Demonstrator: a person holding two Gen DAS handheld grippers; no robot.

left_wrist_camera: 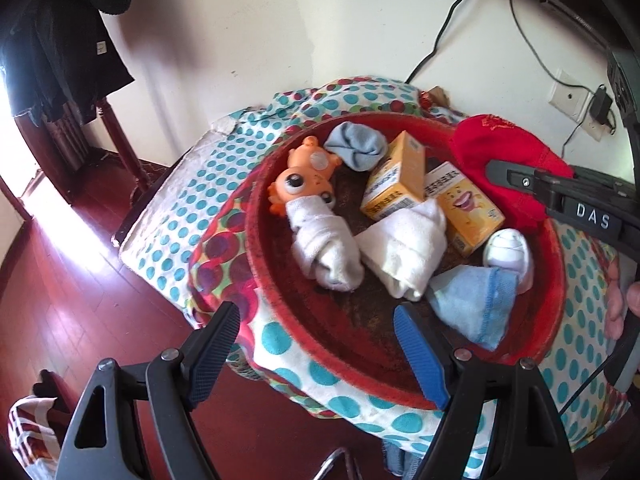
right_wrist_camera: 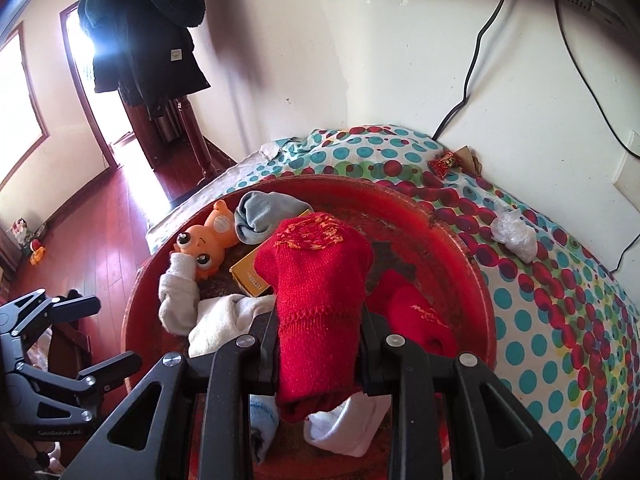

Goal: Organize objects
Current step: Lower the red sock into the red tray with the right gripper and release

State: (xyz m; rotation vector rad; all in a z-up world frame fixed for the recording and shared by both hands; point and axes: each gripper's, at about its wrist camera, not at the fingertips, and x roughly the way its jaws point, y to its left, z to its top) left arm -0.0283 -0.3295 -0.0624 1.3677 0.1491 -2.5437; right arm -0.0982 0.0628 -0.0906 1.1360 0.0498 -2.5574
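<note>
Both wrist cameras look steeply down, close over the shared red basin, the right probably nearer.

Room — white wall with black cables and a socket; glossy red wood floor; dark coats hanging on a wooden stand; bright daylight from doorway and window — glare on boards.

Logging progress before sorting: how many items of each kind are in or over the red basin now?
Socks: 7, including the red sock in the right gripper
Yellow boxes: 2
Orange toy: 1
Total: 10
</note>
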